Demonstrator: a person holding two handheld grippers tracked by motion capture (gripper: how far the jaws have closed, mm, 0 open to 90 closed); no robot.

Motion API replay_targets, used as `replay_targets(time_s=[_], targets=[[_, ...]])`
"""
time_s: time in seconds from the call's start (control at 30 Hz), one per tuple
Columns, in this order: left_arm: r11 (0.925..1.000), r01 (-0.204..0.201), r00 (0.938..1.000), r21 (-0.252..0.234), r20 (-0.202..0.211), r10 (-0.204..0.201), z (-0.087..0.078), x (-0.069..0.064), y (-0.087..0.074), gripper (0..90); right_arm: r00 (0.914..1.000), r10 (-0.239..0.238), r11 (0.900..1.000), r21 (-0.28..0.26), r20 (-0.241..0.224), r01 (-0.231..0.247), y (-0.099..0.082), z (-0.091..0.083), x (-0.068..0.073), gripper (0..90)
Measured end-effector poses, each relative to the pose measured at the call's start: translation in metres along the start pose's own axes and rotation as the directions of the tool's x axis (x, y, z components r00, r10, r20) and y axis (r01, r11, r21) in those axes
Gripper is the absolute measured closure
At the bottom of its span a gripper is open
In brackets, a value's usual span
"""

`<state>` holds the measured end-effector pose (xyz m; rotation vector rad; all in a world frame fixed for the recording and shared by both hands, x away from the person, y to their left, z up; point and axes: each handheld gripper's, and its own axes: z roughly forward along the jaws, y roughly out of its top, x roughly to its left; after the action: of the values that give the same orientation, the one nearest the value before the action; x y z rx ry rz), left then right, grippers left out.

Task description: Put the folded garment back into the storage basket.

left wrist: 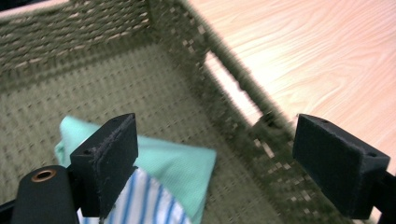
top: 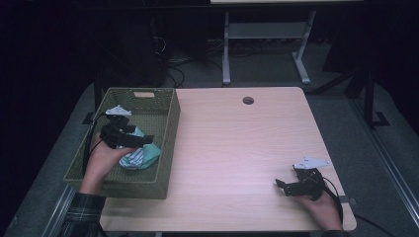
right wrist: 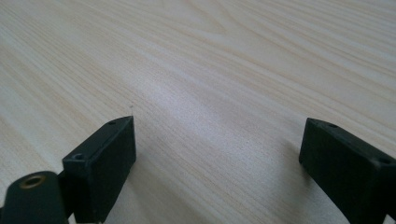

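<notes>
Both grippers stand wide open, holding nothing: the left gripper (top: 148,140) over the basket (top: 168,123) above a seemingly bundled cloth (top: 146,155), the right gripper (top: 280,184) above the table (top: 237,143).

high view overhead, facing forward-down; gripper views close, low; basket (top: 148,103) shared with left gripper view.

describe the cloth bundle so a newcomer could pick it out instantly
Start at the olive woven basket on the wooden table's left side. Inside, near its front, under the left gripper, lies the cloth bundle: mint green with blue-and-white stripes, the basket's one soft, colourful item.
</notes>
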<state>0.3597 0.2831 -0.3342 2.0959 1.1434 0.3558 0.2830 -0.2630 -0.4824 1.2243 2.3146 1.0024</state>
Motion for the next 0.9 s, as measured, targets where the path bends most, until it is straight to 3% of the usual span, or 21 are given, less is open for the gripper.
replay_targets(time_s=[0.47,0.9], targets=[[0.9988,-0.027,0.9969,-0.04,0.073,0.03,0.013,-0.038,0.017,13.6,1.0,0.0,1.0,0.0,0.0,0.0,0.0,0.0,0.0,10.4],[0.9965,-0.052,0.9876,-0.066,0.145,0.061,0.038,-0.075,0.029,13.8,1.0,0.0,1.0,0.0,0.0,0.0,0.0,0.0,0.0,10.4]])
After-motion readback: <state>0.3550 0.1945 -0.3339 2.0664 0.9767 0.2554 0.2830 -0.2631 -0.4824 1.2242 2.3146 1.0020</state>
